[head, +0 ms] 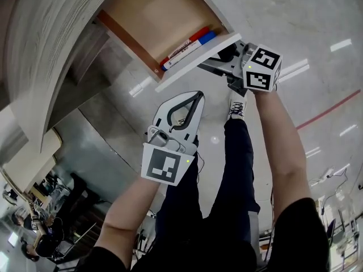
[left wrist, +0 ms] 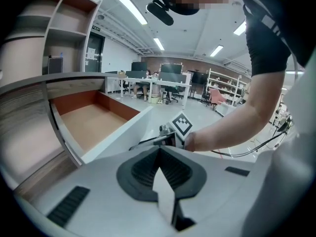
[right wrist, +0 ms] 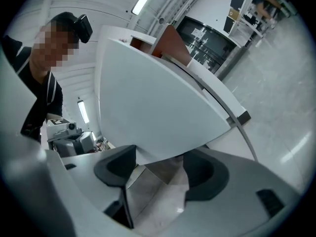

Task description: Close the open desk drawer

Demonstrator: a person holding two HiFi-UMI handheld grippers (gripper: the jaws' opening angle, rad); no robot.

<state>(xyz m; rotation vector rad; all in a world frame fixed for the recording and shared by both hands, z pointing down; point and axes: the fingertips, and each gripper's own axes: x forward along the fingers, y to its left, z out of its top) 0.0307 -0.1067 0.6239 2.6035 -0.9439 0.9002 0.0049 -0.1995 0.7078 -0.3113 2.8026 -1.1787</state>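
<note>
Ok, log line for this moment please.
white-fronted wooden desk drawer: open | right gripper: jaws apart, at its front | left gripper: shut, empty, away from drawer

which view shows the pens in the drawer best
The head view: the red and blue pens lie in plain sight against the drawer's front wall. The left gripper view shows the drawer's inside but no pens; the right gripper view shows only its front.

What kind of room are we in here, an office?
Probably an office-like lab: beyond the open desk drawer are desks with monitors, storage shelving and ceiling strip lights.
</note>
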